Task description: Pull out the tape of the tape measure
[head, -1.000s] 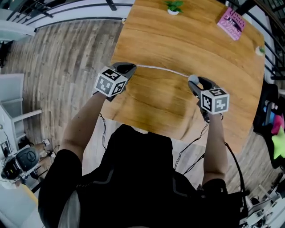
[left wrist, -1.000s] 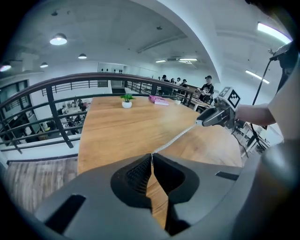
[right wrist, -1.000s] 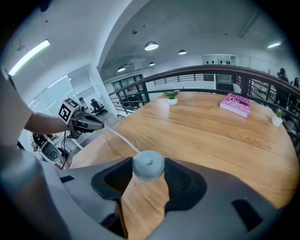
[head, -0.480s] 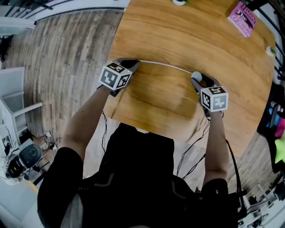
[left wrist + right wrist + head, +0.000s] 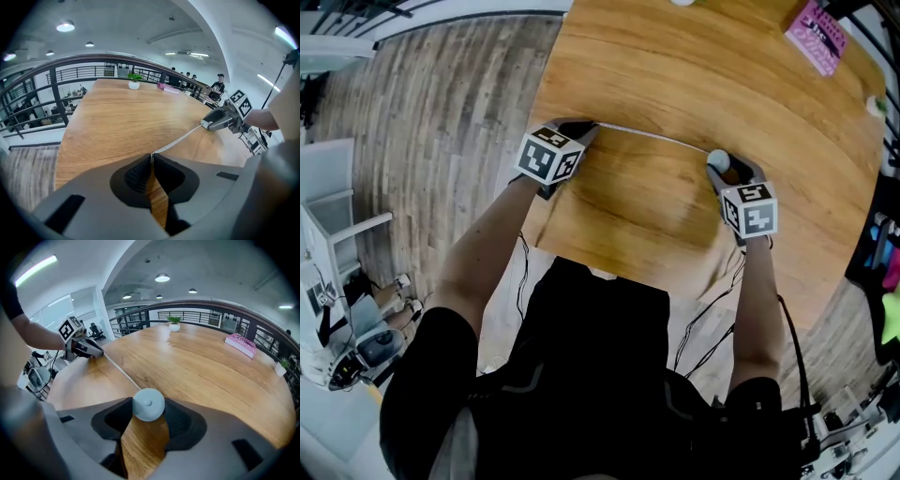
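Two grippers are on the job here, one at each end of the tape (image 5: 652, 137). My right gripper (image 5: 148, 405) is clamped on the tape measure case (image 5: 718, 160), a round, pale grey disc with a small stud at the centre of its upturned face. One ribbed pad presses against each side of it. The case sits low over the wooden worktop (image 5: 694, 75), though I cannot tell whether it touches the wood.

From the case the thin white tape runs off toward my left in a nearly straight line across the wood. It ends in my left gripper (image 5: 151, 157), well apart from the case and close to the worktop's edge. That gripper's jaws are closed together on the tape's end, and only a sliver of it shows at their tips.

Far beyond the case, at the worktop's far side, stands a small potted plant (image 5: 174, 323) in a white pot. Beyond the case and to its right lies a pink book (image 5: 814, 26), flat on the wood. Behind that, a dark railing (image 5: 225, 315) curves round the worktop.
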`<state>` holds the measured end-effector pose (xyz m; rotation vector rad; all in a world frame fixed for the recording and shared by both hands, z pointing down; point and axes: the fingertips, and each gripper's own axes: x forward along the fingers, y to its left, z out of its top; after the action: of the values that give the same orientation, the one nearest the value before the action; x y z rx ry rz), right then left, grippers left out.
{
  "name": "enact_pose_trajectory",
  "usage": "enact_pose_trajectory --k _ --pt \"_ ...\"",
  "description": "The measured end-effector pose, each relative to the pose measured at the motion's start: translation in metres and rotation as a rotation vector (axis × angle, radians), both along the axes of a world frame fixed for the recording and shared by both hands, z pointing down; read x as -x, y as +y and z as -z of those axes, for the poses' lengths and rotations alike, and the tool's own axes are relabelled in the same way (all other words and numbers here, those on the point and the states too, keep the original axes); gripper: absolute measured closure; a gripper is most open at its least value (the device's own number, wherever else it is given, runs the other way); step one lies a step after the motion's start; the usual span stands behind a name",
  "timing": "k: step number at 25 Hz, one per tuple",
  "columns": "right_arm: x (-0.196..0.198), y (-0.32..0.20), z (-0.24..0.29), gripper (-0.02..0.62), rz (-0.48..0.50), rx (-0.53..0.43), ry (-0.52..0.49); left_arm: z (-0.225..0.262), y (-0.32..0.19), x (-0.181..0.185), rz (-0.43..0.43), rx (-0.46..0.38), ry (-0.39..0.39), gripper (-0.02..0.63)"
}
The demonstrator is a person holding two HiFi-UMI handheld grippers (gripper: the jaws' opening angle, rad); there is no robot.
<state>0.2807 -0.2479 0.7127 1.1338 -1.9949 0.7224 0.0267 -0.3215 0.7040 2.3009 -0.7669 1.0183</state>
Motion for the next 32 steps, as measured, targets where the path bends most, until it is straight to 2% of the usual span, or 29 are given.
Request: enact_pose_trajectory --k 5,8,9,10,11,17,22,24,27,32 --pt "0.000 0.000 -0.001 0.377 -0.020 -0.005 -0.009 0.000 0.001 -0.001 -0.011 -0.016 -0.003 0.555" --pt "0.002 0.000 0.000 0.367 -0.033 0.012 -0.020 0.001 0.002 0.002 -0.015 -0.018 -0.005 0.479" --pt "0.002 -0.001 0.002 0.344 -0.036 0.014 -0.018 0.003 0.001 0.003 -0.015 -0.022 -0.003 0.460" --pt "0.002 -0.002 0.007 0.311 -0.041 0.008 -0.016 0.006 0.000 0.004 -0.016 -0.030 -0.001 0.454" --pt "0.002 -0.003 0.014 0.308 -0.048 -0.003 -0.019 0.010 -0.001 0.005 -0.016 -0.042 0.002 0.452" --pt "0.007 -0.002 0.066 0.331 -0.098 -0.062 -0.064 0.058 -0.009 0.022 0.013 -0.131 0.045 0.451" --pt "0.006 0.002 0.126 0.347 -0.173 -0.156 -0.112 0.134 0.005 0.032 0.042 -0.193 0.150 0.451" --pt "0.007 0.006 0.154 0.359 -0.202 -0.206 -0.133 0.167 0.010 0.035 0.044 -0.255 0.196 0.451" --pt "0.012 0.008 0.196 0.368 -0.214 -0.287 -0.163 0.220 0.008 0.037 0.068 -0.367 0.306 0.462" --pt "0.023 0.023 0.261 0.385 -0.233 -0.408 -0.184 0.292 0.021 0.038 0.067 -0.485 0.405 0.477"
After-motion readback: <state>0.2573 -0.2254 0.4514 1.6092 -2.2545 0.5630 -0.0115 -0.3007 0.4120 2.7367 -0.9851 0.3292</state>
